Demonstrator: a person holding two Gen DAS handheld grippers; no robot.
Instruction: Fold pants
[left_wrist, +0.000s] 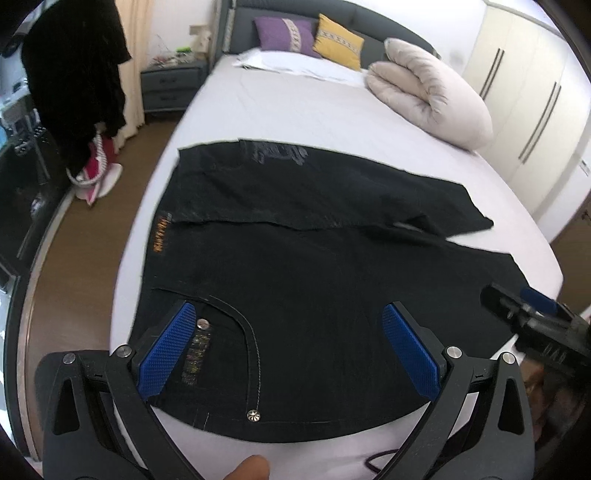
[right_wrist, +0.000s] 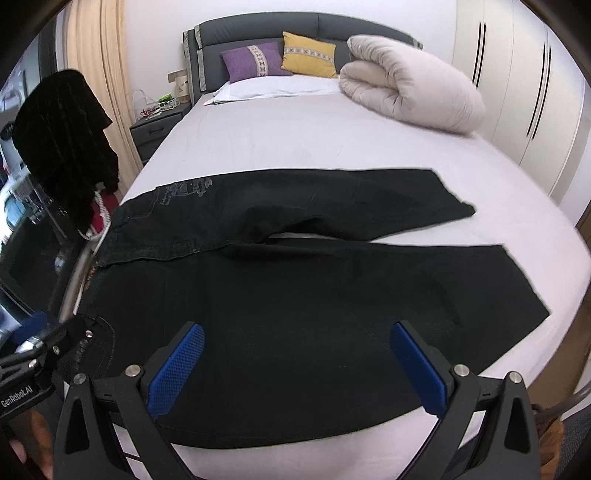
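Note:
Black pants (left_wrist: 295, 266) (right_wrist: 295, 280) lie flat on the white bed sheet (left_wrist: 288, 107) (right_wrist: 295, 136), waist to the left, both legs running right with a narrow gap between them. My left gripper (left_wrist: 288, 317) hovers open over the near waist and front pocket with its rivets. My right gripper (right_wrist: 295, 336) hovers open over the near leg, with nothing between its blue pads (right_wrist: 177, 365). In the left wrist view the right gripper (left_wrist: 535, 314) shows at the right edge. At the left edge of the right wrist view sits the left gripper (right_wrist: 44, 343).
A rolled beige duvet (left_wrist: 432, 92) (right_wrist: 410, 81) lies at the far right of the bed. Purple and yellow cushions (right_wrist: 280, 59) lean on the grey headboard. A dark garment (left_wrist: 74, 74) hangs at the left, a nightstand (left_wrist: 173, 85) stands beyond it, and wardrobes (right_wrist: 524, 92) line the right wall.

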